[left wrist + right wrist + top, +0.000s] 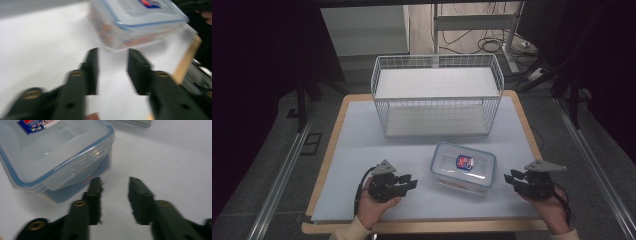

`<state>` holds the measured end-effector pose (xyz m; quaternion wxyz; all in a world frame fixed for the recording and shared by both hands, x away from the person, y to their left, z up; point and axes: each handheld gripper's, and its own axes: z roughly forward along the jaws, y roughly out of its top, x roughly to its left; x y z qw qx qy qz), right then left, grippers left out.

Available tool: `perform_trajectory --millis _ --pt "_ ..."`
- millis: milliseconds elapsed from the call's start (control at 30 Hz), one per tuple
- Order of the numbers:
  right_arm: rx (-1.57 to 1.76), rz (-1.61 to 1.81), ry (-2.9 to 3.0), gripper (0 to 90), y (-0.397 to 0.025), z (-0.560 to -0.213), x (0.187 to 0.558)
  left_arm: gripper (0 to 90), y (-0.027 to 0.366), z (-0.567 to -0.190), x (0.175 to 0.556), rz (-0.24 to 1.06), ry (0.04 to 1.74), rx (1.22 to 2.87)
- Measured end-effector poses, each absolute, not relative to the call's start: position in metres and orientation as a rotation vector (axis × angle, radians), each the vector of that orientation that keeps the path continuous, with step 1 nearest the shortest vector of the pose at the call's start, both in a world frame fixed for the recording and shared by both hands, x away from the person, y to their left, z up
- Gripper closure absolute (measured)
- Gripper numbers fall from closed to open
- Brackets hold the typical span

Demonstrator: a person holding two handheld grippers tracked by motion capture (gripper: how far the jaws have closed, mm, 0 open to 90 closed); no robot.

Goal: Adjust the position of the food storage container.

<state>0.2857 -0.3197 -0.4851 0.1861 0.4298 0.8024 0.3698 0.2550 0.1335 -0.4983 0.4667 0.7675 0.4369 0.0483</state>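
Pale blue matting covers the wood-edged table, with dark floor around it. On the near edge, the left gripper is held with its 2 jaws parted and nothing between them, and the right gripper likewise gapes empty. Between the 2, just beyond their tips, lies a clear lidded plastic container bearing a red and blue label. Farther off, past the container, stands a white wire basket.

White table, wire basket, lidded plastic container
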Motion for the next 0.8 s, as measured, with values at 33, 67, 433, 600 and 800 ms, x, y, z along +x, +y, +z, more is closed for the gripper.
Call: perform_trajectory --millis 33,67,433,600,800 --pt "1.211 1.031 2.279 78.3 -0.32 -0.486 0.287 48.8 0.142 -0.5 0.255 0.142 1.113 1.869" --pt "1.211 1.031 2.279 78.3 -0.32 -0.486 0.287 45.2 0.142 -0.5 0.255 0.142 1.113 1.869" --pt "1.209 0.981 2.347 89.9 -0.313 -0.489 0.298 27.8 0.163 -0.508 0.258 0.205 1.174 1.897" --pt "1.211 0.951 2.376 90.0 -0.302 -0.49 0.307 25.9 0.163 -0.508 0.258 0.207 1.178 1.901" --pt "1.203 0.924 2.394 90.0 -0.29 -0.489 0.317 24.7 0.165 -0.51 0.259 0.187 1.189 1.898"
